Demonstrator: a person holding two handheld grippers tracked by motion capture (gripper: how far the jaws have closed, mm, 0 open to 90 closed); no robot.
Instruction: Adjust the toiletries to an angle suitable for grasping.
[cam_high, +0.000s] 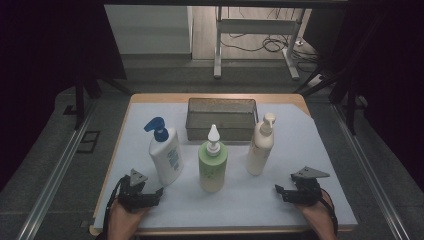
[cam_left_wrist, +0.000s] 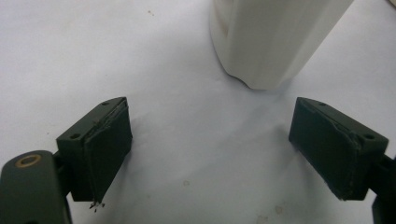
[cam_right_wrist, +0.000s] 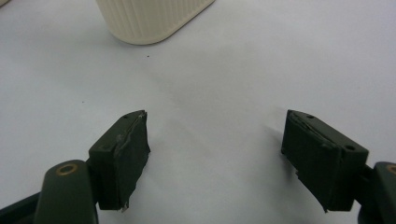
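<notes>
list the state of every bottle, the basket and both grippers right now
blue-pump bottle: upright, untouched
green bottle: upright, nozzle up, untouched
cream pump bottle: upright, untouched
mesh basket: behind the bottles, nothing seen inside
left gripper: open, holding nothing
right gripper: open, holding nothing

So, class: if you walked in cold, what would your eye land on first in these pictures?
Three pump bottles stand in a row mid-table: a white one with a blue pump at left, a green one in the middle, a cream one at right. Behind them sits a grey mesh basket. Nearest the viewer, the left gripper and right gripper rest open on the white sheet.
</notes>
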